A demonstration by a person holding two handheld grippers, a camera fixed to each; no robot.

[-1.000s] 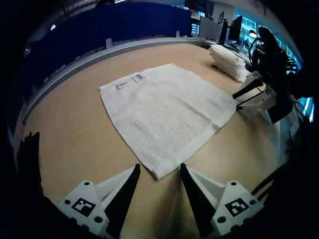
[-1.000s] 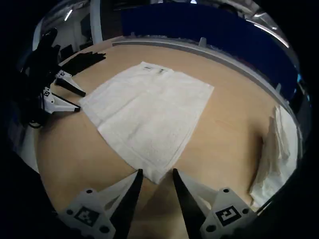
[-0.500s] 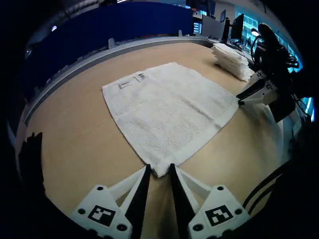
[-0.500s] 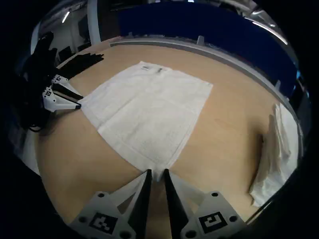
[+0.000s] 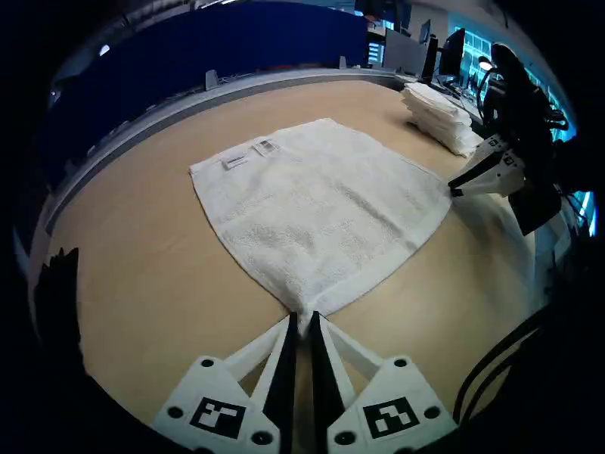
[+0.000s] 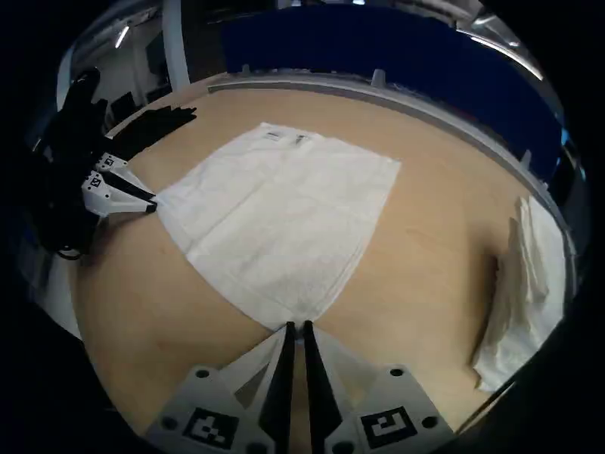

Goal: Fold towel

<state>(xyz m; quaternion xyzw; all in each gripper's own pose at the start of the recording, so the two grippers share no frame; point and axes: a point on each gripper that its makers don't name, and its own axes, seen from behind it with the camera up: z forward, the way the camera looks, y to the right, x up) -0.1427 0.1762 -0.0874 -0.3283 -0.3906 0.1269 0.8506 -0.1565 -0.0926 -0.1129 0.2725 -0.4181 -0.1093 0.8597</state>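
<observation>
A: How is the towel (image 5: 318, 204) being rendered?
B: As white terry cloth, nubbly and matt, with a flatter woven hem being shown along its edges.
A: And the desk (image 5: 144, 250)?
B: It is being seen as a smooth pale wood finish, faintly sheened. The left gripper (image 5: 304, 321) and right gripper (image 6: 298, 329) are being shown in matt white plastic, the jaws in black.
</observation>
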